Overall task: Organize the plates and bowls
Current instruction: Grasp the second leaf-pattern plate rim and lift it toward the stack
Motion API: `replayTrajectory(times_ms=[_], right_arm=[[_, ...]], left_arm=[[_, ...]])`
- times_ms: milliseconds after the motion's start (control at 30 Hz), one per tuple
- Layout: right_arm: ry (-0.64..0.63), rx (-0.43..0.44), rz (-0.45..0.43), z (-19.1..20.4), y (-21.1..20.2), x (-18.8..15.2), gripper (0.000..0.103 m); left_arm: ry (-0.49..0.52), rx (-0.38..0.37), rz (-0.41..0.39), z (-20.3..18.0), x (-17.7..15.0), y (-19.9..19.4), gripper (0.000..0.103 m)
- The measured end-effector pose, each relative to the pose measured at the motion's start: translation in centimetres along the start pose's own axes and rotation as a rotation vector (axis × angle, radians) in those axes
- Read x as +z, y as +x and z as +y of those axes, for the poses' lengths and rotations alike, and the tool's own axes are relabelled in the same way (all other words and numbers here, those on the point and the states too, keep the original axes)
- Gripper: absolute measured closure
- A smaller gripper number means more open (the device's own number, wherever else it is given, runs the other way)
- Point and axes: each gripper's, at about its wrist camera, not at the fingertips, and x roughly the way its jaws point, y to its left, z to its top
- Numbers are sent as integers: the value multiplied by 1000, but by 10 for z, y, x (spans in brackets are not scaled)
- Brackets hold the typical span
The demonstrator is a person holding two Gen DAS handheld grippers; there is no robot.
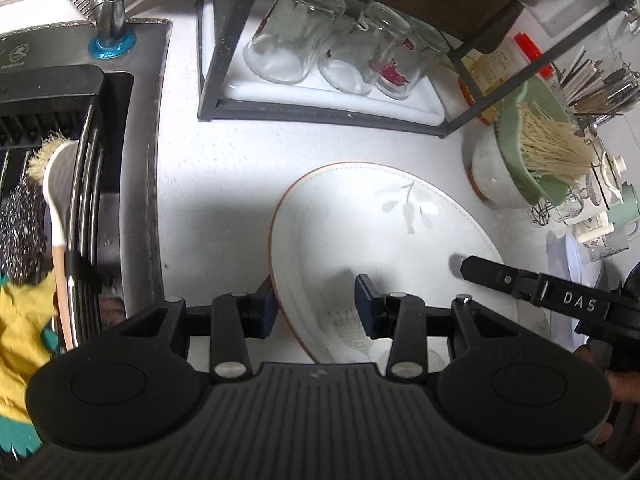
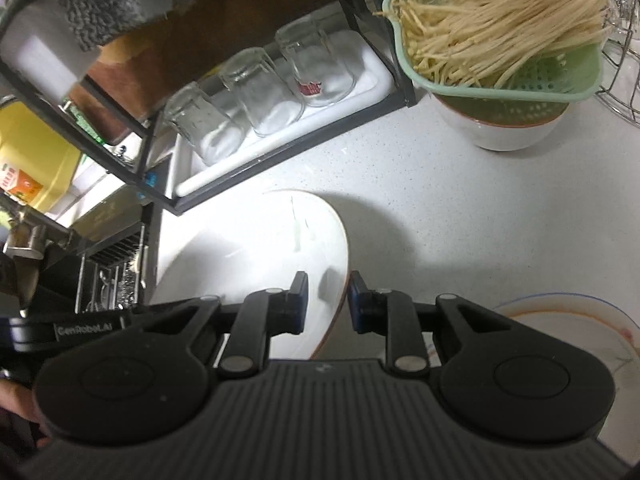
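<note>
Left gripper (image 1: 315, 304) angled down, straddling plate (image 1: 384, 216) rim, unclamped | right gripper (image 2: 327, 300) angled down, astride opposite rim, gap remaining

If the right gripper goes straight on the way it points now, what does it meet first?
Most likely the right rim of the oval plate, already between the right gripper fingers; past it lies bare countertop. Depth is uncertain.

The left gripper (image 1: 315, 305) pointed down, its fingers (image 1: 266, 307) standing apart on both sides of a plate's rim. The right gripper (image 2: 327, 303) pointed down too, its fingers (image 2: 299, 300) closer together around the other rim, not clearly pressing.
</note>
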Motion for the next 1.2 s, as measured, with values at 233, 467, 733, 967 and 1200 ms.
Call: replayTrajectory(times_ms=[233,467,733,967,1200], right_arm=[[-7,13,-22,-8,-22,-6,79],[-3,31,-50,-14,-57,-9,79],[36,55,-70,-30,-87,-25,79],[47,28,-37,-57,-110,-40,79],[61,1,4,-95,-121,-57,79]], left_arm=[[1,-21,-19,-17,-17,-15,58],[39,-68,-93,-41,-16,-41,58],[69,-70,-99,-72,-26,-49,58],[121,-65,-45,-107,-47,-36,58],[171,-25,7,-152,-67,-24,58]])
